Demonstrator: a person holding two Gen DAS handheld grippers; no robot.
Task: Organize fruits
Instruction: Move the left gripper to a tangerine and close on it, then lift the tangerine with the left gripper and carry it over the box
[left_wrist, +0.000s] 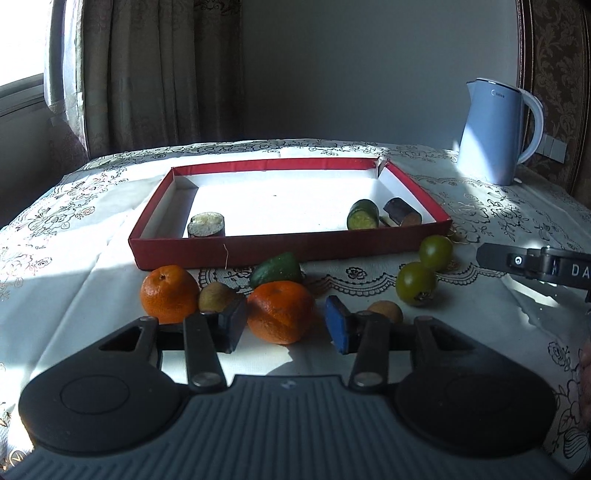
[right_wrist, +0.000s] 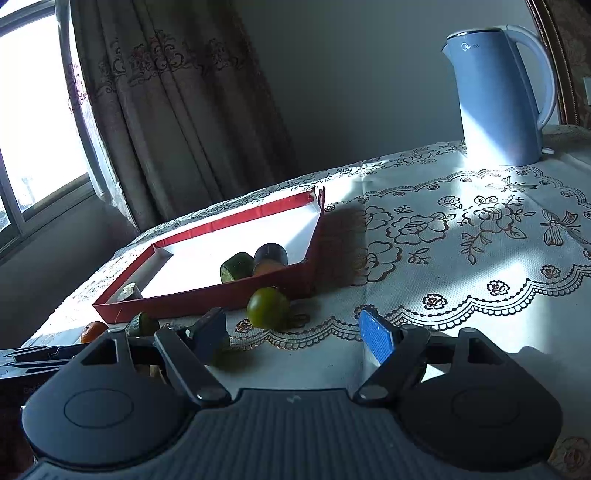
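My left gripper (left_wrist: 284, 326) is shut on an orange (left_wrist: 280, 312), with its dark pad against the fruit's left side and the blue pad (left_wrist: 338, 326) on its right. A second orange (left_wrist: 168, 293), a brown fruit (left_wrist: 216, 297) and a green piece (left_wrist: 275, 269) lie just beyond, in front of the red tray (left_wrist: 288, 249). My right gripper (right_wrist: 295, 336) is open with nothing between its fingers. A round green fruit (right_wrist: 267, 308) sits just ahead of it, and another green fruit (right_wrist: 223, 356) is partly hidden behind its left finger.
The tray holds a pale-faced cut piece (left_wrist: 207, 225), a green cut piece (left_wrist: 364, 214) and a dark piece (left_wrist: 402, 212). Two green fruits (left_wrist: 415, 284) and a small brown fruit (left_wrist: 386, 312) lie at the right. A blue kettle (left_wrist: 495, 133) stands at the back right.
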